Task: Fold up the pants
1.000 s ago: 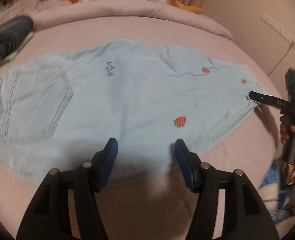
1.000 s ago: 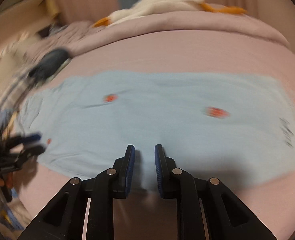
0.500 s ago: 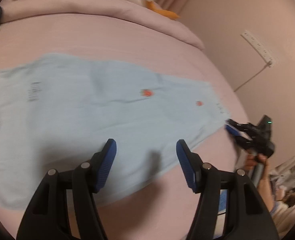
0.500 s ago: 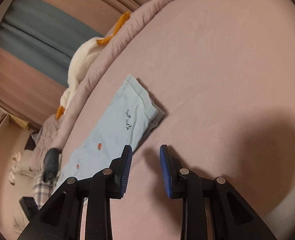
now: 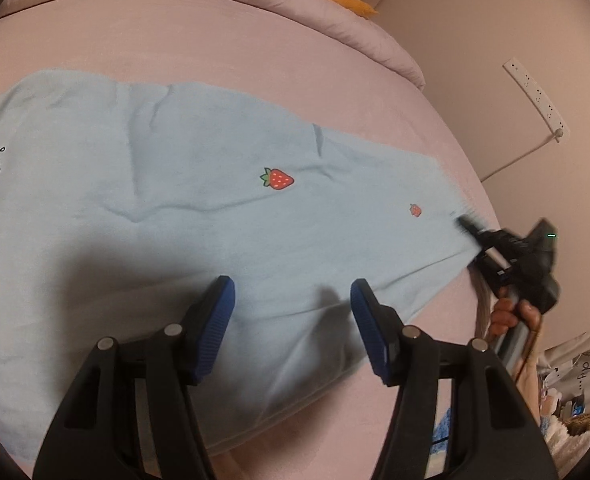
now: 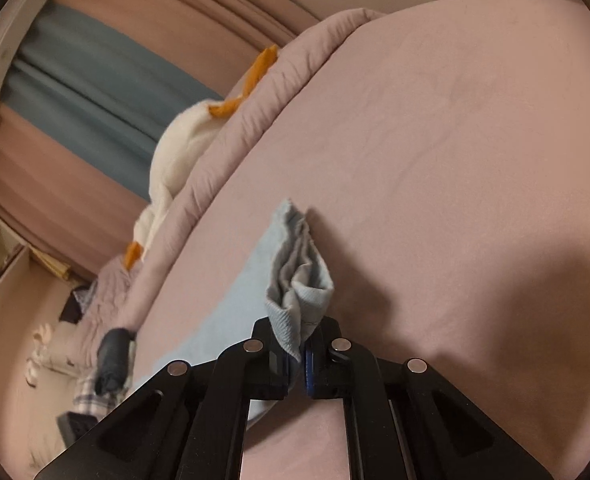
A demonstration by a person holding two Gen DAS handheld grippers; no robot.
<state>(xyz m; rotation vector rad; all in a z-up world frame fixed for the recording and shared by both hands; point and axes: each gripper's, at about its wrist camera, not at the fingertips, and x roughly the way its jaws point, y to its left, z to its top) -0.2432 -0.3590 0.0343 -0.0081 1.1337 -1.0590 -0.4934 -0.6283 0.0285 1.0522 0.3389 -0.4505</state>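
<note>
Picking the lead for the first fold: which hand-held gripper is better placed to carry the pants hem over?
Right. The right hand-held gripper is shut on the hem of the pants; the left hand-held gripper hangs open over the near edge, gripping nothing.

Two matte black plastic claws: left claw (image 5: 293,322) with ribbed blue rubber pads (image 5: 218,320) and round silver screws; right claw (image 6: 295,360) likewise, green indicator light behind its fingers.
</note>
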